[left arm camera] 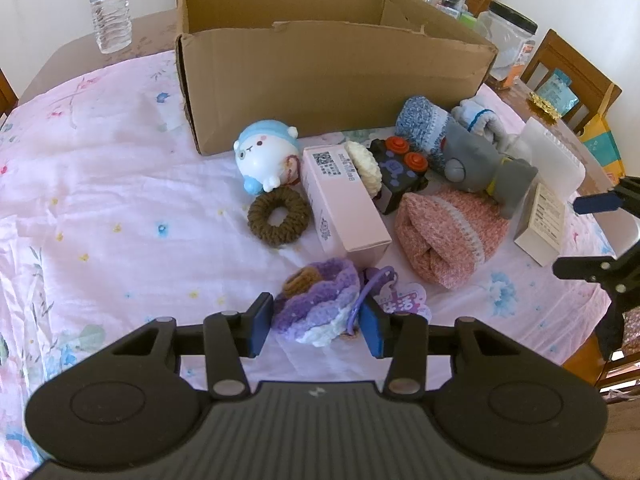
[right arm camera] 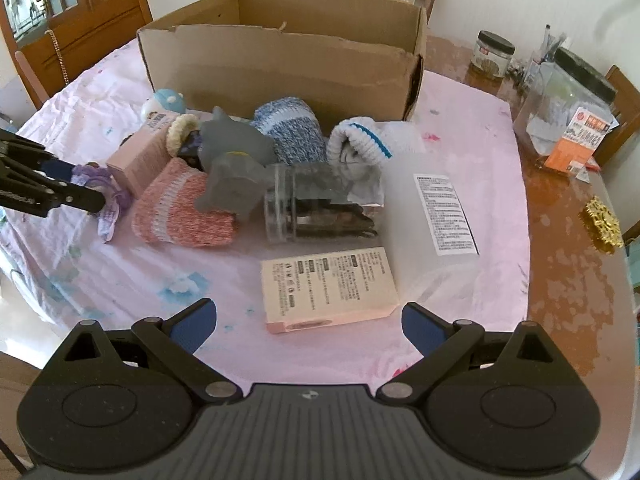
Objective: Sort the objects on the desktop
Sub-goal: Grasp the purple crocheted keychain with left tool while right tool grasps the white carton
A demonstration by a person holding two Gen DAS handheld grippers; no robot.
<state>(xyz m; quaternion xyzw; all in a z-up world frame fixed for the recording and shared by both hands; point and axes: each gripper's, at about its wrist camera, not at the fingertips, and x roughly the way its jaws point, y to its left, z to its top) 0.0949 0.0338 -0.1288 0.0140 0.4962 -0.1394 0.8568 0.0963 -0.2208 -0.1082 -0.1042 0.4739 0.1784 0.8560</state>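
Observation:
My left gripper [left arm camera: 316, 328] is shut on a purple and white crochet piece [left arm camera: 316, 308] that lies on the pink floral cloth [left arm camera: 120, 200], with one blue pad on each side of it. The right wrist view shows the same grip at the left edge, the crochet piece [right arm camera: 108, 204] between the fingers. My right gripper [right arm camera: 310, 324] is open, its fingers on either side of the near end of a flat pink-edged printed box [right arm camera: 328, 284] without touching it. Behind the clutter stands an open cardboard box [left arm camera: 328, 80].
Between the grippers and the carton lie a white-blue toy [left arm camera: 264, 156], brown scrunchie [left arm camera: 279, 218], pink box [left arm camera: 344, 208], pink knit hat [left arm camera: 444, 236], grey plush [left arm camera: 480, 168], clear jar [right arm camera: 312, 208] and frosted container [right arm camera: 432, 216]. A water bottle [left arm camera: 110, 8] stands far left, jars [right arm camera: 490, 54] far right.

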